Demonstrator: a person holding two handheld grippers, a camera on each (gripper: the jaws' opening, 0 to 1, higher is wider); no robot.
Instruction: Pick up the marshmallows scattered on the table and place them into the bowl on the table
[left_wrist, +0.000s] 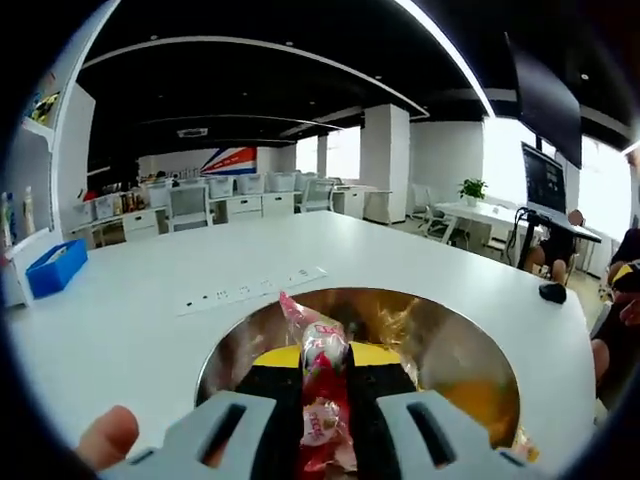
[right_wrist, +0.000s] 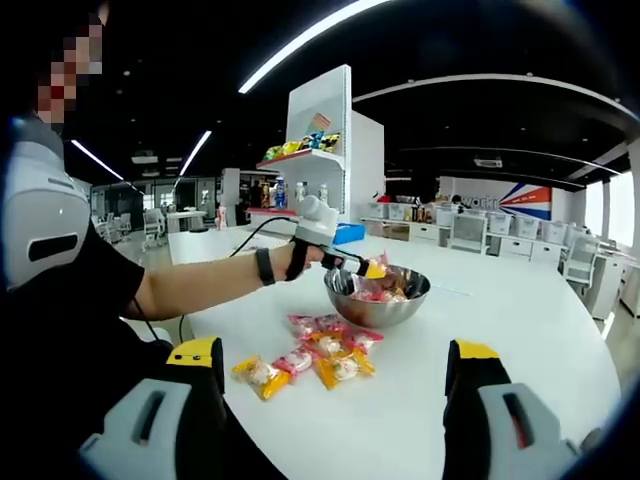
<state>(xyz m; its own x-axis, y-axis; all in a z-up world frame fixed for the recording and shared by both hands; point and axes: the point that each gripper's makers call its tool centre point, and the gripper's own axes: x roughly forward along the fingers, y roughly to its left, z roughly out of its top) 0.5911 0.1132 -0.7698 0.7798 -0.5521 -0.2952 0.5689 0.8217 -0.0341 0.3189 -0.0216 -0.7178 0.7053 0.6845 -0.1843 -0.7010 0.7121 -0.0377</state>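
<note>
The left hand-held gripper (left_wrist: 322, 425) is clamped on a wrapped marshmallow (left_wrist: 322, 385) over the steel bowl (right_wrist: 377, 297), whose near rim its jaws hide. The right hand-held gripper (right_wrist: 335, 385) stands apart, nearer. Loose marshmallows (right_wrist: 318, 355) cluster before the bowl; the white counter (right_wrist: 520, 330) lies open to the right.

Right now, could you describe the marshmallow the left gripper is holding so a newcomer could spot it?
Find the steel bowl on the white table. Above it, the left gripper pinches one red-and-pink wrapped marshmallow. Unlike the packets lying before the bowl, it is off the table.
</note>
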